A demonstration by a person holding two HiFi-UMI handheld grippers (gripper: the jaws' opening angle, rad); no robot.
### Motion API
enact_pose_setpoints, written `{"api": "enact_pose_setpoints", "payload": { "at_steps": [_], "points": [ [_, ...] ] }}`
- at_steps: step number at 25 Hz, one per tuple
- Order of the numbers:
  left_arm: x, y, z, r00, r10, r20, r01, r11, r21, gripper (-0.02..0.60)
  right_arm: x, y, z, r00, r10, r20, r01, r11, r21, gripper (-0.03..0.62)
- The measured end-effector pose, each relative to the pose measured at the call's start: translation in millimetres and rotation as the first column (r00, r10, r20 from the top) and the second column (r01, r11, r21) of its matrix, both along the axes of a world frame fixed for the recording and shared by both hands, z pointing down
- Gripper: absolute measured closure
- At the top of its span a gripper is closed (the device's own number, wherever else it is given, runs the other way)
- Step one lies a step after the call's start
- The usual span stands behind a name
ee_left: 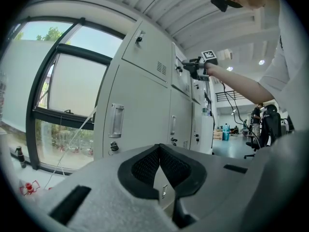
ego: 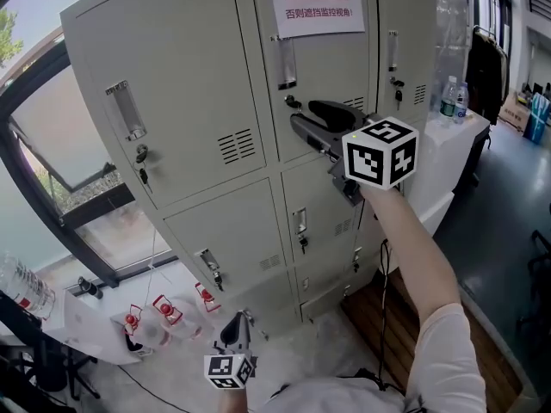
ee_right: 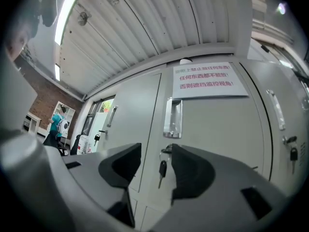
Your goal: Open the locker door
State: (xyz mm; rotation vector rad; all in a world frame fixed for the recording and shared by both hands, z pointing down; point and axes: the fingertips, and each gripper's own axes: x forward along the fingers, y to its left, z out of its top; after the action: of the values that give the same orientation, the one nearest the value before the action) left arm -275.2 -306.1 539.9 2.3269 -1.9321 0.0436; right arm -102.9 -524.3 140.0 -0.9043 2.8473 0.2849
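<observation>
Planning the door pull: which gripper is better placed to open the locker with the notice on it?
Right. The right gripper is up at that door, jaws open, facing its key; the left gripper hangs low, shut.

Head view tally.

- Locker doors [ego: 164, 93]: five full faces, three in the top row and two in the row beneath. The lower ones are partly hidden and not tallied.
- Recessed handles [ego: 126, 110]: five.
- Keys [ego: 144, 177] hanging at locks: six made out.
- Paper notice [ego: 317, 3]: one.
- Tongs: two, the left tongs [ego: 244, 318] and the right tongs [ego: 297, 120].
- Marker cubes [ego: 380, 153]: two.
- Bottles [ego: 448, 99]: two on the white desk [ego: 469, 140], and a third clear bottle [ego: 21, 289] at lower left.
- Red-tagged items [ego: 166, 308] on the floor [ego: 284, 351]: three.
</observation>
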Motion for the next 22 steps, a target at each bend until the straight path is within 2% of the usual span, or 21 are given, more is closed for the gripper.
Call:
{"api": "enact_pose_setpoints", "payload": {
  "at_steps": [9,14,22],
  "points": [
    [-17,2,0,0.998,-0.032,-0.045,0.032,0.999,0.003,0.579,-28,-23,-50,0.999,0.035,-0.013,-0.034,0.998,0.060,0.411],
    [-26,7,1,0.998,-0.046,-0.047,0.047,0.999,0.009,0.579,-37,-36,-55,0.998,0.058,-0.037,-0.056,0.996,0.065,0.411],
    [-36,12,5,0.997,-0.055,-0.052,0.055,0.998,-0.004,0.580,-47,-39,-56,0.998,0.055,-0.020,-0.054,0.998,0.045,0.413]
  ]
}}
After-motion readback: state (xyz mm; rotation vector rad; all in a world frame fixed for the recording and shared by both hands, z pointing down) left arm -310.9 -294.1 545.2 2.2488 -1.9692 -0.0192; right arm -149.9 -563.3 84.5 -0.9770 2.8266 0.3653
